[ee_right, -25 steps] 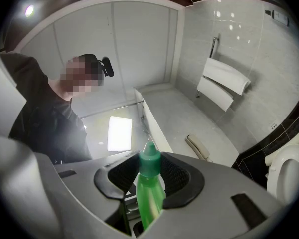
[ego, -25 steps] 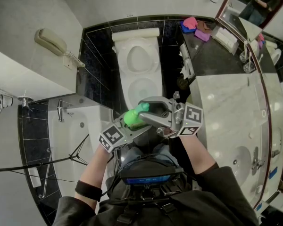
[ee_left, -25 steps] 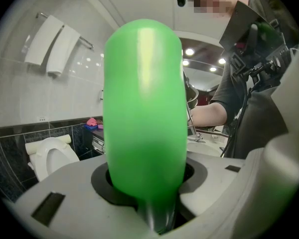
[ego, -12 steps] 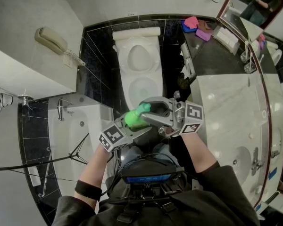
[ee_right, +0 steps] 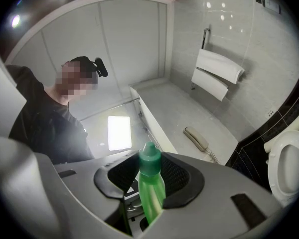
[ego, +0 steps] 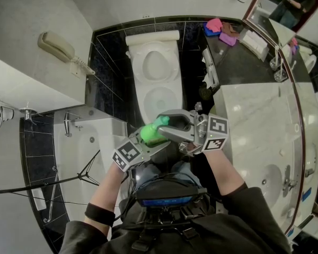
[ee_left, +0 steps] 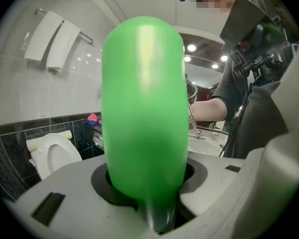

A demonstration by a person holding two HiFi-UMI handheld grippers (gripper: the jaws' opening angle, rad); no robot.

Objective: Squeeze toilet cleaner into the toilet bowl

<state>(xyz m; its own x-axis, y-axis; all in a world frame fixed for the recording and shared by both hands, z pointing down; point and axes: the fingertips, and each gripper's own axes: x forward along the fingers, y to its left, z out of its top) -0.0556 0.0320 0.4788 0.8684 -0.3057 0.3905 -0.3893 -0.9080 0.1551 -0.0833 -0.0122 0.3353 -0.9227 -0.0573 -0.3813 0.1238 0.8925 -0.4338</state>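
Note:
A green toilet cleaner bottle (ego: 150, 134) hangs in front of my chest, held by both grippers, its darker green cap (ego: 162, 121) pointing toward the toilet (ego: 156, 89). My left gripper (ego: 147, 142) is shut on the bottle's fat body, which fills the left gripper view (ee_left: 142, 108). From the right, my right gripper (ego: 167, 124) is shut on the slim neck just under the cap (ee_right: 149, 159). The white toilet stands against the black-tiled wall with its lid up and its bowl (ego: 157, 66) open. It also shows low at the left (ee_left: 49, 156) and at the far right (ee_right: 288, 168).
A marble counter (ego: 254, 115) with a sink (ego: 275, 181) and a mirror runs along the right. A bathtub (ego: 77, 152) lies at the left, a wall phone (ego: 61, 46) above it. Pink and purple items (ego: 216, 26) sit on the dark shelf. Towels (ee_right: 217, 73) hang on a rail.

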